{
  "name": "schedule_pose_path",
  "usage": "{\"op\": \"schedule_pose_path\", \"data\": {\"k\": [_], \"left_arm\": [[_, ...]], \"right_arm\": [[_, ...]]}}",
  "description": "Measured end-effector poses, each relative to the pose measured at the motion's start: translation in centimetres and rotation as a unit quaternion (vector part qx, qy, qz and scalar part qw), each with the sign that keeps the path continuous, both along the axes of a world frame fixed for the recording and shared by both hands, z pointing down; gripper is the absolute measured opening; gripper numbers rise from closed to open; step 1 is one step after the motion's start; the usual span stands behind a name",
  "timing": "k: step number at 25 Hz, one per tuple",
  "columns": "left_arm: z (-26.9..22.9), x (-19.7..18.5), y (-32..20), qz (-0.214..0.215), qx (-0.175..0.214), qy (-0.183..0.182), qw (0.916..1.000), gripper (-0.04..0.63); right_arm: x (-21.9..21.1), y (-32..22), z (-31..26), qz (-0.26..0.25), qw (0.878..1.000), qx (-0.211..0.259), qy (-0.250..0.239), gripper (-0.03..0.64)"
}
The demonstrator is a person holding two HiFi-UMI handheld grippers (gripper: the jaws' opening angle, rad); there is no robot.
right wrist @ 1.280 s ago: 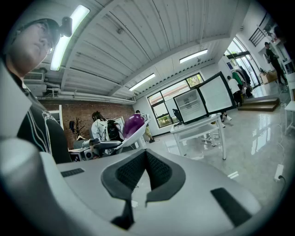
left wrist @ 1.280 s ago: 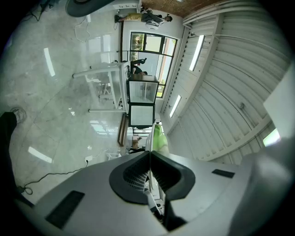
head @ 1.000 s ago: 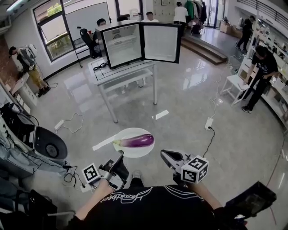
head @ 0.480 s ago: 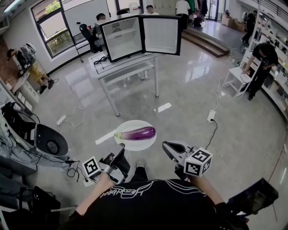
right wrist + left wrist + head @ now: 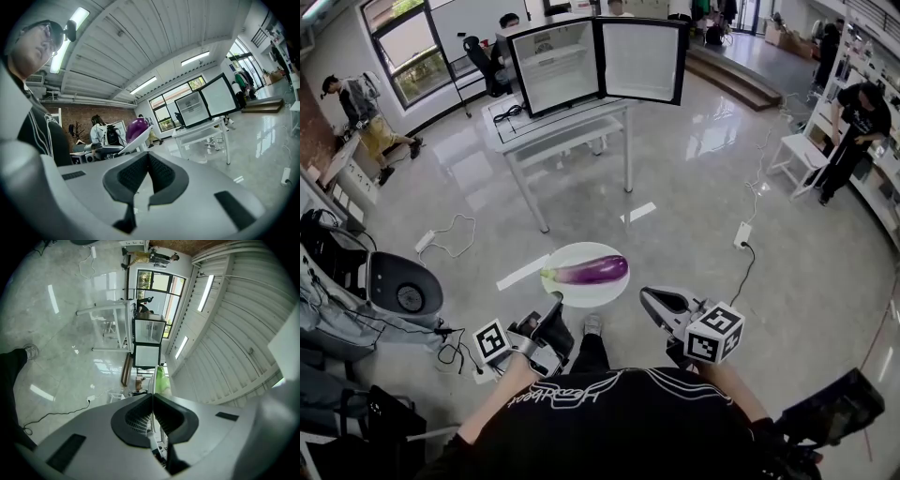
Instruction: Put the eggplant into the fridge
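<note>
Just ahead of both tongs the eggplant [image 5: 589,270] lies crosswise on a white plate [image 5: 591,295], stem toward the left gripper [image 5: 556,303] clamped on its rim, right gripper [image 5: 644,295] shut empty beside, open fridge [image 5: 553,77] well beyond

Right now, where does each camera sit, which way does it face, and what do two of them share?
Head view: on the person's head, steeply down past the black shirt, left gripper and right gripper to the plate carrying the eggplant.
Left gripper view: on the left gripper, rolled sideways, along jaws shut on the plate's rim toward the open fridge; a trouser leg shows.
Right gripper view: on the right gripper, roughly level, along shut, empty jaws; the shirt shows at left.
Shared: all three show the fridge.
</note>
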State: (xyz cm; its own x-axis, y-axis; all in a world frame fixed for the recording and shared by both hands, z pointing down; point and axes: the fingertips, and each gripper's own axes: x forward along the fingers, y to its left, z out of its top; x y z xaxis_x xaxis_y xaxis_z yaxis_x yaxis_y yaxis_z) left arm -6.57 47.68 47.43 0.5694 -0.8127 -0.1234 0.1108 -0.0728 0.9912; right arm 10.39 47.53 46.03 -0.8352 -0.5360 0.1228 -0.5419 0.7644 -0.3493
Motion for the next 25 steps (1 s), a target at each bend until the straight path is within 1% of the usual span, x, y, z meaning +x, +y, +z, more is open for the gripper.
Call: {"op": "schedule_pose_path", "data": {"k": [6,12,20,25], "left_arm": [[1.0,-1.3,-3.6,0.0,-0.008,0.004,1.0,0.017],[1.7,-2.9,-9.2,0.007,-0.017,0.007,0.9998,0.017],[1.3,-5.4,-18.7,0.013,-0.021,0.012,0.9996,0.017],[0.1,-7.2,-25.3,0.014,-0.016,0.015,0.9997,0.017]], "right_arm": [[-1.2,-3.5,0.6,-0.001,1.0,-0.006,0.003,0.006],[-3.0,-9.2,1.3,0.008,1.0,-0.016,0.004,0.006],[-5.3,-18.2,0.9,0.022,0.999,-0.03,-0.005,0.006],[-7.2,-24.6,0.1,0.023,0.999,-0.031,0.005,0.006]]}}
